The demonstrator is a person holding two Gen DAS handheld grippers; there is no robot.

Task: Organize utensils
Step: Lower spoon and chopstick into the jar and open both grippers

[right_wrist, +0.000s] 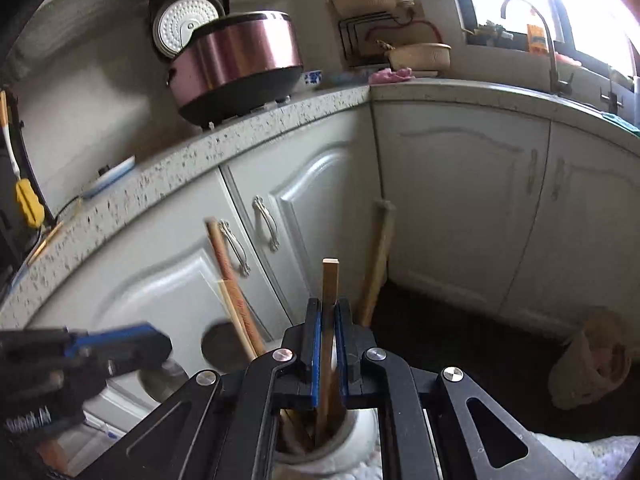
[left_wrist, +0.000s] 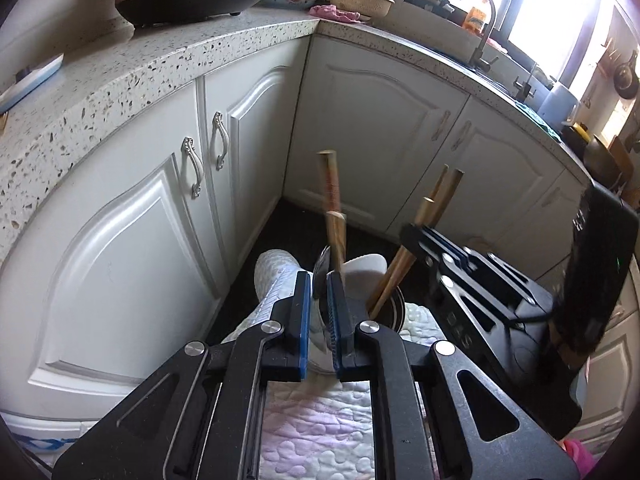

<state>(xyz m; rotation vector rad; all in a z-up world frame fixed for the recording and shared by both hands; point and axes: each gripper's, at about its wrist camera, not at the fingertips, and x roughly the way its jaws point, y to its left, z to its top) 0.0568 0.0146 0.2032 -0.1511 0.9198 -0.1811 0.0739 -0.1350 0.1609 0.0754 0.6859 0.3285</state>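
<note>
Wooden chopstick (right_wrist: 330,280) stands pinched between the right gripper's (right_wrist: 329,312) blue pads, its lower end inside the white holder (right_wrist: 360,436) at six o'clock. Left gripper (left_wrist: 319,280) is pressed together on a thin metal utensil (left_wrist: 322,268); another wooden handle (left_wrist: 332,200) rises at twelve o'clock from it.

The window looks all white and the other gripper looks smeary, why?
Left wrist view: daylight overexposes the window, so it glares white, and the counter edge bends from the fisheye lens. Right wrist view: the left gripper is motion-blurred, while the right gripper, shut on a wooden stick, stays sharp.
</note>
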